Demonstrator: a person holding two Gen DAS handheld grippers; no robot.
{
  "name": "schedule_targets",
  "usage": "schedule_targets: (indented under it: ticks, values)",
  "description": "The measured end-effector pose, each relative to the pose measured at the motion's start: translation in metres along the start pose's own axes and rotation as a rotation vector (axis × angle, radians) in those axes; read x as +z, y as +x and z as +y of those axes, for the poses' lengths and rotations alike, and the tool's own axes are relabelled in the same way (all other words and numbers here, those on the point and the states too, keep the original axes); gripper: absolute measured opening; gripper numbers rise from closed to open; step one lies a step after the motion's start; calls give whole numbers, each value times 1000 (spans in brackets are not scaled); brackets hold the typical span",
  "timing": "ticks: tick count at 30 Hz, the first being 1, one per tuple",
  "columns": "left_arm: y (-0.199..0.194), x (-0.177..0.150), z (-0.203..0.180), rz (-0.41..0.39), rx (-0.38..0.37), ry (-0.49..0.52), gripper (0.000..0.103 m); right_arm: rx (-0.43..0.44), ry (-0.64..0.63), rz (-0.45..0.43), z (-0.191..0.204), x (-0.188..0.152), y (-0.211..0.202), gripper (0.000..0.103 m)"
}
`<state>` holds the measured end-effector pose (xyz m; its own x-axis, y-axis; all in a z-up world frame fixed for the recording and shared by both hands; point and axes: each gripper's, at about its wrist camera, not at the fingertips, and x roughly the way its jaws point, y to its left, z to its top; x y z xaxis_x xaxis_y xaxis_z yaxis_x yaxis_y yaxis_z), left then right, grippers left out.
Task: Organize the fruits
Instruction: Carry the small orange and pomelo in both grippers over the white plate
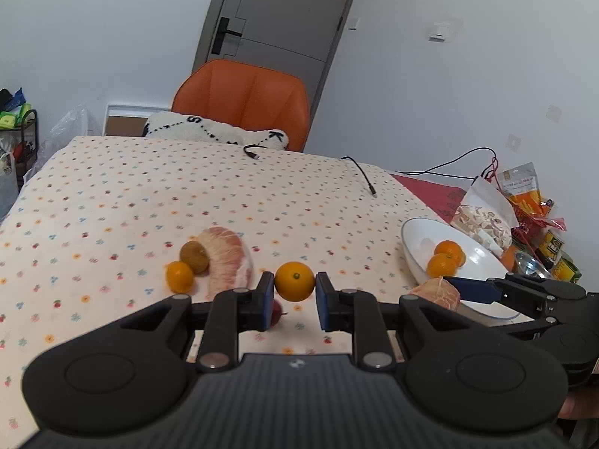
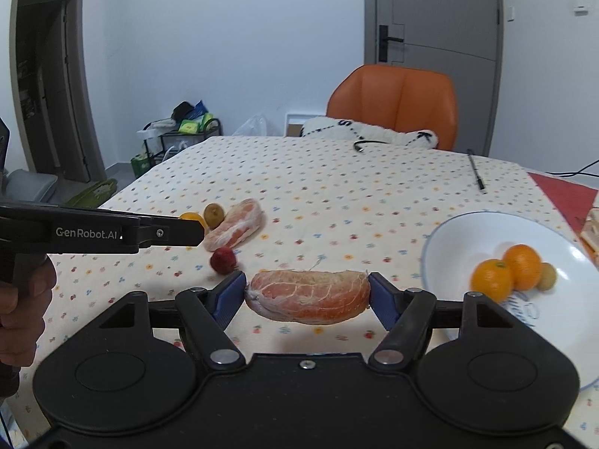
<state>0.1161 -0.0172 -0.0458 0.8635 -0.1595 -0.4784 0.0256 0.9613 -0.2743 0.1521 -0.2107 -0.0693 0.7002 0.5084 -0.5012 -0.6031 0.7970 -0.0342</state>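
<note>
My left gripper (image 1: 294, 292) is shut on an orange (image 1: 294, 281) and holds it above the tablecloth. On the cloth to its left lie a small orange (image 1: 179, 276), a kiwi (image 1: 193, 256) and a peeled pomelo segment (image 1: 228, 260). A small red fruit (image 2: 223, 260) lies below the left gripper. My right gripper (image 2: 307, 295) is shut on a second peeled pomelo segment (image 2: 309, 295), held just left of the white bowl (image 2: 468, 235). The bowl holds two oranges (image 2: 507, 271) and a kiwi (image 2: 547, 276).
The table (image 1: 149, 187) has a flowered cloth. Black cables (image 1: 361, 177) lie at its far side. Snack bags and cans (image 1: 524, 217) crowd the right edge beyond the bowl. An orange chair (image 1: 243, 106) with a white cushion stands behind the table.
</note>
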Motion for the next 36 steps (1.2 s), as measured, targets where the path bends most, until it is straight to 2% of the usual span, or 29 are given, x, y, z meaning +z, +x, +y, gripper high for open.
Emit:
schedule_targets:
  ticks: [12, 36]
  values:
    - [14, 7, -35, 2, -66, 51, 22, -69, 40, -34, -29, -3, -22, 68]
    - [44, 9, -88, 25, -155, 125, 22, -219, 131, -33, -92, -27, -49, 68]
